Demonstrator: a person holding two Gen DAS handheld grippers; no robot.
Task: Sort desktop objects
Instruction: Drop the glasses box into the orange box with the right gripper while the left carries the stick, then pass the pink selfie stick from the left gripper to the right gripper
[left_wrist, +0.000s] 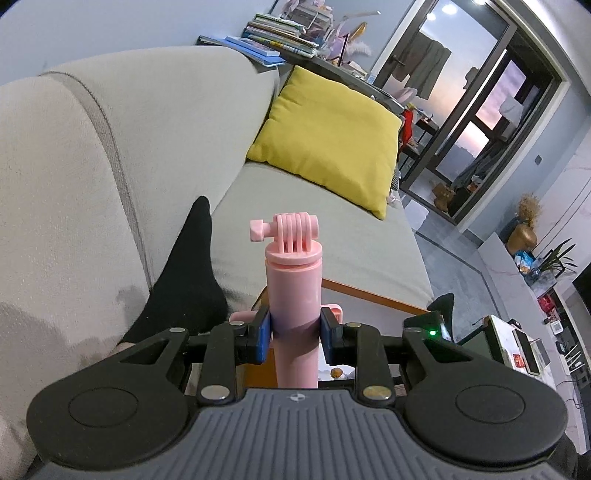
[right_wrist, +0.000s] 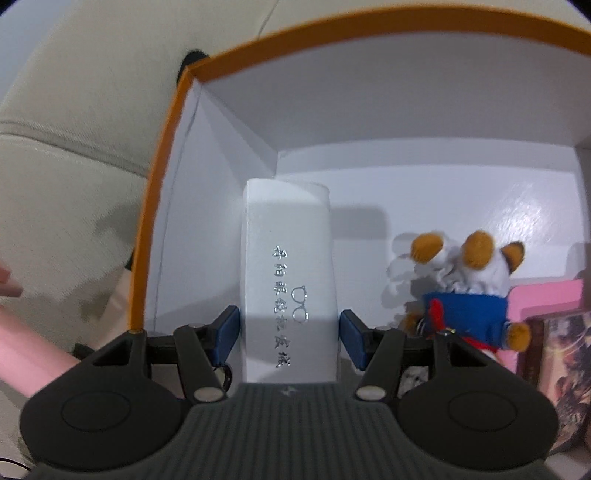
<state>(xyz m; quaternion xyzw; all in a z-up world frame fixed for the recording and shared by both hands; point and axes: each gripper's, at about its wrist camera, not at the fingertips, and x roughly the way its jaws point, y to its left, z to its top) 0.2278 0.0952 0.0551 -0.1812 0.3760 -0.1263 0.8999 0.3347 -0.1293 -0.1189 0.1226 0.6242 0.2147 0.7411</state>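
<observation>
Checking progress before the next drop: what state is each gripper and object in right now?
Left gripper: shut on the pink selfie stick.
Pink selfie stick: held upright between the pads, mount end up.
Right gripper: shut on the white glasses case.
White glasses case: held lengthwise, inside the box, near its left wall.
Orange-rimmed box: open, no lid showing.
Plush toy: lying in the box, untouched.

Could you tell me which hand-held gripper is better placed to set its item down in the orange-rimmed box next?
The right hand-held gripper: it holds the white case already inside the orange-rimmed box, beside the plush toy. The left hand-held gripper holds the pink handle over the sofa.
</observation>
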